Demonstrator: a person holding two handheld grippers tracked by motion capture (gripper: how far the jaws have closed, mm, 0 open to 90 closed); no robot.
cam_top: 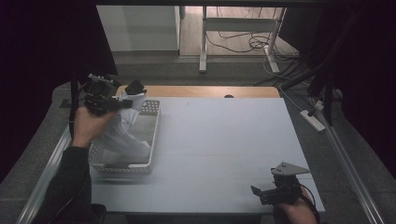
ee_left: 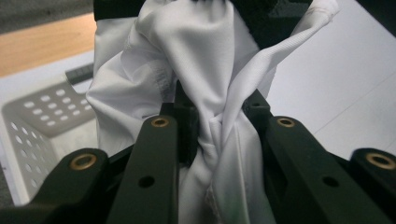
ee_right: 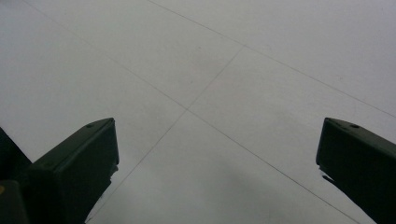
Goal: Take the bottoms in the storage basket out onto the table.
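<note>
White cloth (cam_top: pixel 122 135) hangs bunched from left gripper (cam_top: pixel 125 103), clenched on its top, draping into perforated white basket (cam_top: pixel 152 140) at table's (cam_top: pixel 224 154) 9 o'clock side. Right gripper (cam_top: pixel 256 192) at 5 o'clock, released, jaws wide over bare tabletop.

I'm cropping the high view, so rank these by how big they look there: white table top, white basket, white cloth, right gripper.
1. white table top
2. white basket
3. white cloth, somewhat smaller than the basket
4. right gripper, smallest
</note>
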